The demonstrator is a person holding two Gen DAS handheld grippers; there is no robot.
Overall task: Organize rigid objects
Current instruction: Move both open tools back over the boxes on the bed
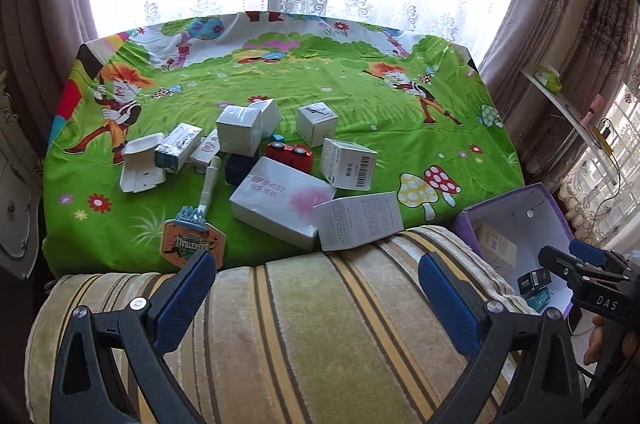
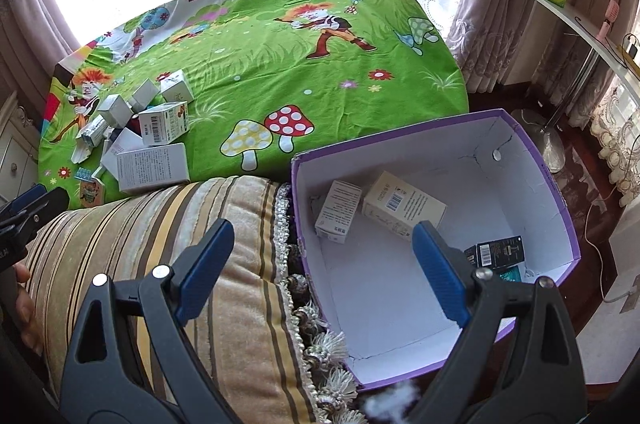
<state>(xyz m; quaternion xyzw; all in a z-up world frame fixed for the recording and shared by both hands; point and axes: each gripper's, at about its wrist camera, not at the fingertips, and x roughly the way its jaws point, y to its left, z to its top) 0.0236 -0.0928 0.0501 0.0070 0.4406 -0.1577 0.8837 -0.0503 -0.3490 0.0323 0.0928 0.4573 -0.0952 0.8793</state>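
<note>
A heap of small white boxes [image 1: 240, 134] lies on the green cartoon cloth [image 1: 400, 144], with a red toy car [image 1: 290, 156], a large flat white box [image 1: 280, 206], a leaflet-printed box [image 1: 358, 220] and a basketball paddle toy [image 1: 192, 244]. A purple box [image 2: 540, 184] with a white inside holds a cream box [image 2: 402, 206], a small white box [image 2: 338, 210] and a black box [image 2: 498, 252]. My left gripper [image 1: 316, 294] is open and empty above a striped cushion [image 1: 300, 324]. My right gripper [image 2: 320, 266] is open and empty over the purple box's near left edge.
The striped cushion [image 2: 160, 244] with a tasselled fringe lies between me and the table. A white cabinet [image 1: 16, 192] stands at the left. A shelf [image 2: 580, 24] with small items and a cable runs along the right. Curtains and a bright window are behind.
</note>
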